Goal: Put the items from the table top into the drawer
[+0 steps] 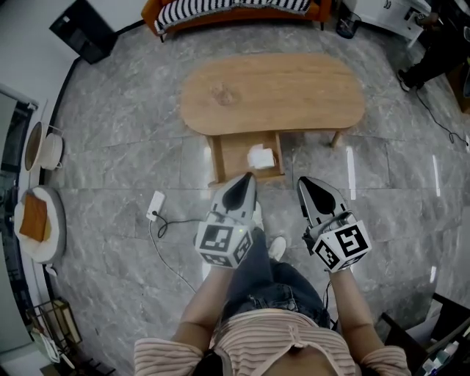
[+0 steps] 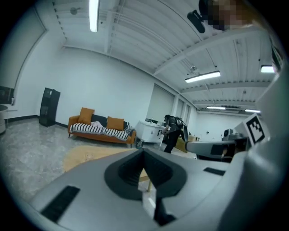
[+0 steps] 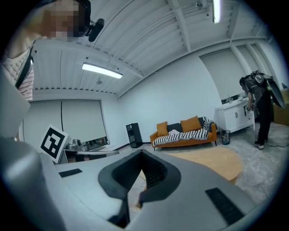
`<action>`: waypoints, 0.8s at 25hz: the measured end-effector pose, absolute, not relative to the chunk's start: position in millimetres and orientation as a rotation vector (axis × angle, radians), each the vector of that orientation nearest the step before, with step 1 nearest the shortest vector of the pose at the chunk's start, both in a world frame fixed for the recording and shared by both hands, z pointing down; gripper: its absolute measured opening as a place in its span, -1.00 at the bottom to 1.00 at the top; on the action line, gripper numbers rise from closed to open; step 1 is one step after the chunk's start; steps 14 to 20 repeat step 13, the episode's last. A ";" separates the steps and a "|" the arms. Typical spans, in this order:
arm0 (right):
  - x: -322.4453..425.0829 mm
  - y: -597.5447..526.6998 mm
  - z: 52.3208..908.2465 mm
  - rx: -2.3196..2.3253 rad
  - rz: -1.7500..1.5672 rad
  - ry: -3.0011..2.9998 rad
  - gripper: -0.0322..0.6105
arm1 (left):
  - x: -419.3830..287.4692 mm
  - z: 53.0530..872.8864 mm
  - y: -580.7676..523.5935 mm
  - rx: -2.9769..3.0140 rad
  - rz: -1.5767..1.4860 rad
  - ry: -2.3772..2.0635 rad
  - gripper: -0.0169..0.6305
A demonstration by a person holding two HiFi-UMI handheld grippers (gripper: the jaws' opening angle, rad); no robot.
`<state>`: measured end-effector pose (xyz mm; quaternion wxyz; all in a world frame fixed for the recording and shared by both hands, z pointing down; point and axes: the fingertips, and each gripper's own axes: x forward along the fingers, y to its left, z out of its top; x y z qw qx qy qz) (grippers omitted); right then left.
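Plainly, both pairs of jaws are pressed together with nothing between them. The left gripper (image 2: 143,155) shows its two dark pads meeting in a closed V, and the right gripper (image 3: 142,155) shows the same. In the head view the two grippers are held side by side, apart from each other, above the person's knees, with their tips pointing toward the table.

Just beyond the tips, a drawer (image 1: 233,154) stands pulled open from under the near edge of the oval wooden table (image 1: 272,92). A crumpled white item (image 1: 261,156) lies inside the drawer, toward its right side. The tabletop itself is bare wood.

A white power strip (image 1: 155,205) with a trailing cord lies on the grey marble floor (image 1: 117,147), left of the drawer. Past the table stands an orange sofa (image 1: 316,9) draped with a striped blanket (image 1: 220,9), and a black cabinet (image 1: 84,29) stands off to its left. In the right gripper view a person (image 3: 259,108) in dark clothes stands at a white counter, well away from the table.
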<state>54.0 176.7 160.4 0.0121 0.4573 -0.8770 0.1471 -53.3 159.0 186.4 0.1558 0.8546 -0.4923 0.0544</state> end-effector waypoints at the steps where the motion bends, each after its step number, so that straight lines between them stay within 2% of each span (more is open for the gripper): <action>1: 54.6 178.3 154.5 1.429 0.445 -2.740 -0.88 | -53.7 180.2 161.8 2.459 0.155 -1.417 -0.91; 13: 65.0 202.0 90.1 1.501 0.319 -2.813 -0.88 | -62.8 118.0 189.0 2.554 0.115 -1.484 -0.91; 20: 65.0 202.0 90.1 1.501 0.319 -2.813 -0.88 | -62.8 118.0 189.0 2.554 0.115 -1.484 -0.91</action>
